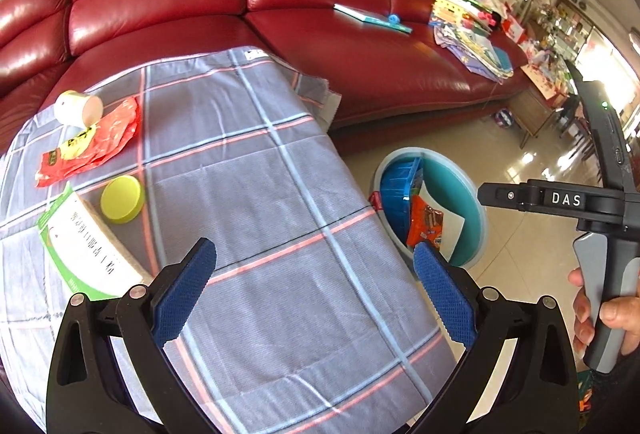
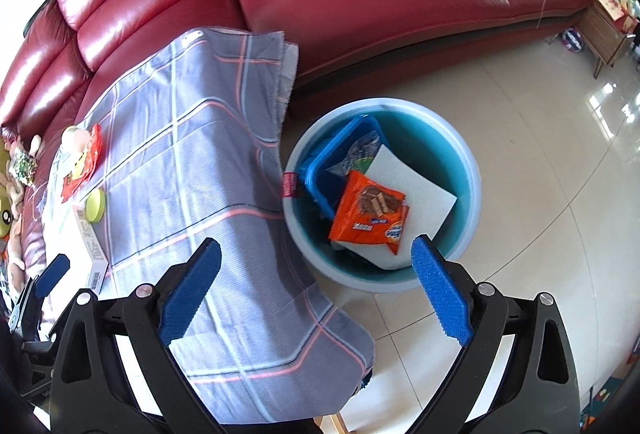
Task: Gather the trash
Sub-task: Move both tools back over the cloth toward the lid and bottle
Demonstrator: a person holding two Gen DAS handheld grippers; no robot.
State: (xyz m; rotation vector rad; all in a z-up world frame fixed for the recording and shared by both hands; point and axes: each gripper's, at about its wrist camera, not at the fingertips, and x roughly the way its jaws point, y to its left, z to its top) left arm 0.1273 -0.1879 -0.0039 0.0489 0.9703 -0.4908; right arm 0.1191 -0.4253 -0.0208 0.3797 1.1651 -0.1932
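Both claws spread apart, empty: left claw (image 1: 314, 266) over counter (image 1: 280, 194), right claw (image 2: 316, 266) above bin (image 2: 472, 170) holding orange wrapper (image 2: 370, 212).

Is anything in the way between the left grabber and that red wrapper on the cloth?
Nothing visible blocks it. The left gripper is open over bare checked cloth. The red wrapper lies ahead to its left, with a tipped white cup resting on its far end. A yellow lid and a box sit beside that path.
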